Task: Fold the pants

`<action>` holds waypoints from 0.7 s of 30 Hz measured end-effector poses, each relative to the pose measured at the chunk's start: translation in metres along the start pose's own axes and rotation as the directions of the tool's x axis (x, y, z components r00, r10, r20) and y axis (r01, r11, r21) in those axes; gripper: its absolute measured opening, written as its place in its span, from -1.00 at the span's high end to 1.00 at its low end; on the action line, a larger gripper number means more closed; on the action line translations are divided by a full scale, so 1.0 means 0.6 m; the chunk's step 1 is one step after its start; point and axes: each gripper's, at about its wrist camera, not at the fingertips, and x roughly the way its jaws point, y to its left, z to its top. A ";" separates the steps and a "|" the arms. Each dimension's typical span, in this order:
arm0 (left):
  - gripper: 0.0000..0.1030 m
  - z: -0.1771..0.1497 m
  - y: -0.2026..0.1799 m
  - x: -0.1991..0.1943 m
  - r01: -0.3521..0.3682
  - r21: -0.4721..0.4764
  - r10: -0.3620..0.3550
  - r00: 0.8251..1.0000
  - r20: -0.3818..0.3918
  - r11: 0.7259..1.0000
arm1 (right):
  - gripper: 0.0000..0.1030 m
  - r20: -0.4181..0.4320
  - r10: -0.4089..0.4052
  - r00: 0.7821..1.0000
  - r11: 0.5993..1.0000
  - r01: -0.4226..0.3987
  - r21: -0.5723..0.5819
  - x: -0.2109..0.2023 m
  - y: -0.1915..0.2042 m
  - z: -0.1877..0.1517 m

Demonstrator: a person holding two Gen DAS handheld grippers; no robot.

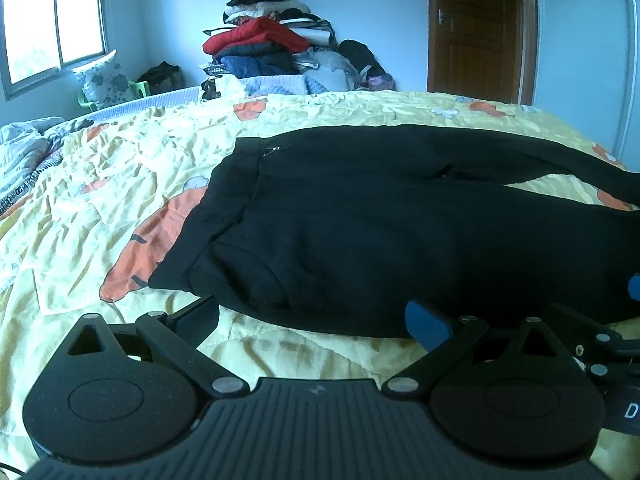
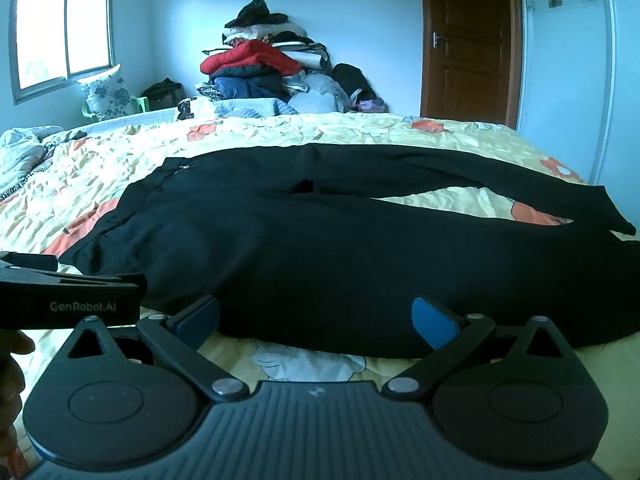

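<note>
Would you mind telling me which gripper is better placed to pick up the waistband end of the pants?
Left. Its open tongs sit near the pants' waistband corner; the right tongs face mid-leg.

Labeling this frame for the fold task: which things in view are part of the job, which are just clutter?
Job:
black pants, spread flat on the bed
left tongs, open, at the pants' near edge
right tongs, open, at the near edge
floral bedsheet, the work surface

Clutter:
clothes pile
flowered pillow
door
window
</note>
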 end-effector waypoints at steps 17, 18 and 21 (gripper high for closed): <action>-0.97 -0.011 0.008 -0.003 0.006 -0.017 -0.006 1.000 0.000 1.000 | -1.00 0.017 -0.006 1.000 1.000 0.006 -0.027 -0.006 0.010 -0.003; -0.97 -0.011 0.009 -0.003 0.006 -0.022 -0.006 1.000 0.000 1.000 | -1.00 0.017 -0.003 1.000 0.999 0.004 -0.032 -0.006 0.011 -0.004; -0.97 -0.011 0.010 -0.002 0.010 -0.025 -0.011 1.000 -0.006 1.000 | -1.00 0.008 0.022 1.000 0.999 -0.021 -0.028 -0.005 0.011 -0.005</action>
